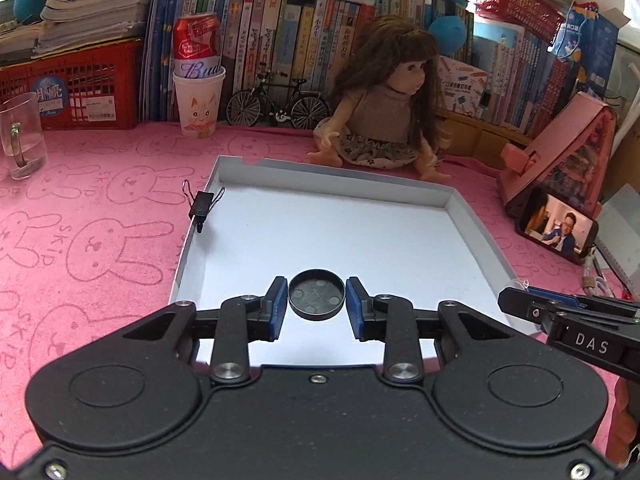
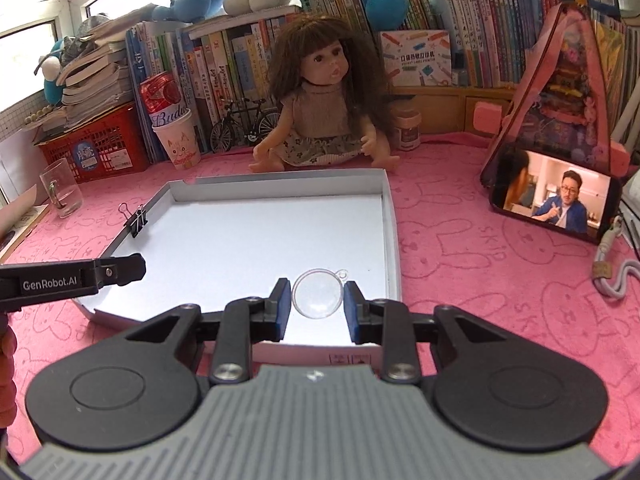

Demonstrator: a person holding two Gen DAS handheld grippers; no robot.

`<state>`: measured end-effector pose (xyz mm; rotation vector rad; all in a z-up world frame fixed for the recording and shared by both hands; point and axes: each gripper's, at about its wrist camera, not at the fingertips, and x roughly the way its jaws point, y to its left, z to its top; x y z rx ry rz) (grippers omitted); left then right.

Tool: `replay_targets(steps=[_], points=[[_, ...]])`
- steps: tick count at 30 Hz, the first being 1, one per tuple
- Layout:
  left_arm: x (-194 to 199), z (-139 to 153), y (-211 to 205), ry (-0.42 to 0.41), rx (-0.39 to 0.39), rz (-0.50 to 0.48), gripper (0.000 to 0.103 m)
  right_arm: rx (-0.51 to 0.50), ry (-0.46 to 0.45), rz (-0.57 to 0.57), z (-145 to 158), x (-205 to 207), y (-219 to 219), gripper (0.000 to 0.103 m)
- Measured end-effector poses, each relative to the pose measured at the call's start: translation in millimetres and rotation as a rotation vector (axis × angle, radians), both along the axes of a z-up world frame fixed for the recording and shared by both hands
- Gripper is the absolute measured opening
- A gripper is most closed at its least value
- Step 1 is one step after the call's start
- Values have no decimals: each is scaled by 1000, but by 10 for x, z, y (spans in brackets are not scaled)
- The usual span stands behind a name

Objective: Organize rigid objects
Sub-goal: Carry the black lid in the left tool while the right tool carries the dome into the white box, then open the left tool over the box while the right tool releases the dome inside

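Note:
A shallow white box lid (image 1: 452,204) (image 2: 390,216) lies on the pink bunny-print cloth. My left gripper (image 1: 317,298) is shut on a black round cap (image 1: 317,295), held over the near part of the lid with its hollow side facing the camera. My right gripper (image 2: 317,294) is shut on a clear round plastic dome (image 2: 317,294) with a small loop, held over the lid's near right corner. A black binder clip (image 1: 202,204) (image 2: 136,220) is clipped onto the lid's left wall. Each gripper shows at the edge of the other's view.
A doll (image 1: 384,120) (image 2: 320,120) sits just behind the lid. At the back stand a paper cup with a red can (image 1: 198,96), a toy bicycle (image 1: 276,104), a red basket (image 1: 72,88) and books. A glass mug (image 1: 20,136) stands left. A phone (image 2: 556,204) leans on a pink case at right.

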<state>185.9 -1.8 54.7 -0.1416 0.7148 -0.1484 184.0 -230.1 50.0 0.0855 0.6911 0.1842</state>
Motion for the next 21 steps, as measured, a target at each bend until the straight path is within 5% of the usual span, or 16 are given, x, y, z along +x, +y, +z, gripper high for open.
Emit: replay_targets(steps=[21], points=[[463, -289, -87, 99, 13, -8, 30, 38, 148, 14, -298, 640, 118, 33]])
